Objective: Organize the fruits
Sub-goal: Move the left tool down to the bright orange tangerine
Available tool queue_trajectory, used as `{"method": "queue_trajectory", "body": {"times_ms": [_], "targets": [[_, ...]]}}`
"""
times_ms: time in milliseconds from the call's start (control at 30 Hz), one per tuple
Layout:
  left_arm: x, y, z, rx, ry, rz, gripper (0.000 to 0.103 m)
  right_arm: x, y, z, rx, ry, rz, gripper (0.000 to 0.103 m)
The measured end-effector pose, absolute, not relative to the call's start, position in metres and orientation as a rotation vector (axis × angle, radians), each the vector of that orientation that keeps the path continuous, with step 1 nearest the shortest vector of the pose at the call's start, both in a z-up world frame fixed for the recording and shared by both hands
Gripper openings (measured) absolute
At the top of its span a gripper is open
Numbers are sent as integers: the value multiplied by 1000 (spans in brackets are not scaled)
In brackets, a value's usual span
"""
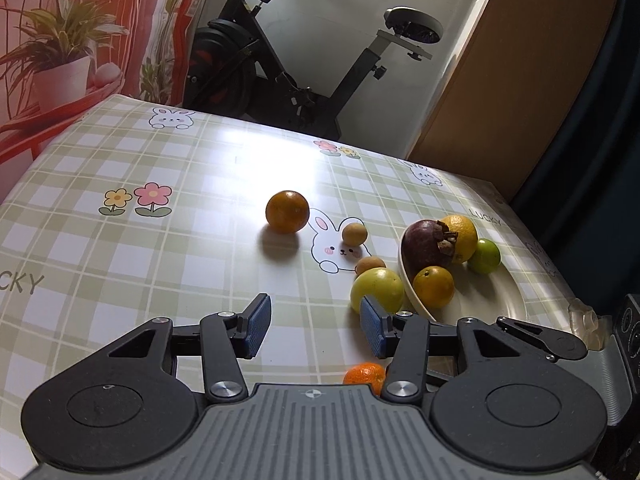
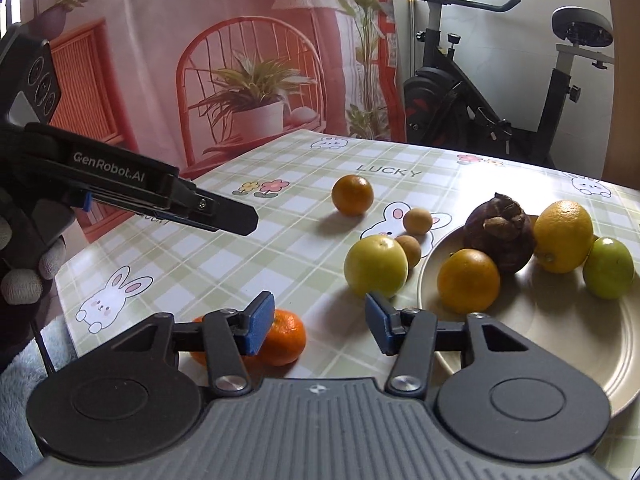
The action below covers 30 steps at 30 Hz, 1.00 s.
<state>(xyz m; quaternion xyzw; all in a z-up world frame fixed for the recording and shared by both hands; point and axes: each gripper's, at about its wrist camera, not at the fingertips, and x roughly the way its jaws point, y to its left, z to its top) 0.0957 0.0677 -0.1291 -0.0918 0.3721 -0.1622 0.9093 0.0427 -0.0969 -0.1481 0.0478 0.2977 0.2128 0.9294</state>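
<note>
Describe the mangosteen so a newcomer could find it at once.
Start at the beige plate on the checked tablecloth. Four fruits sit on it; the mangosteen is at the plate's far edge, between the orange in front and the yellow lemon beside it. It alone is dark purple-brown with a dried, woody cap.

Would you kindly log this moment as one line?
left gripper: open, empty | right gripper: open, empty | plate: four fruits | tablecloth: five loose, mandarin nearest
</note>
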Motion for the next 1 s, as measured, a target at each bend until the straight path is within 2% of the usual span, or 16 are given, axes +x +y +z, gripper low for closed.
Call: {"method": "queue_trajectory", "body": {"times_ms": [1000], "targets": [[104,63,-153,-254,885,-392,51,44,-81,-161,-3,597,500,52]]}}
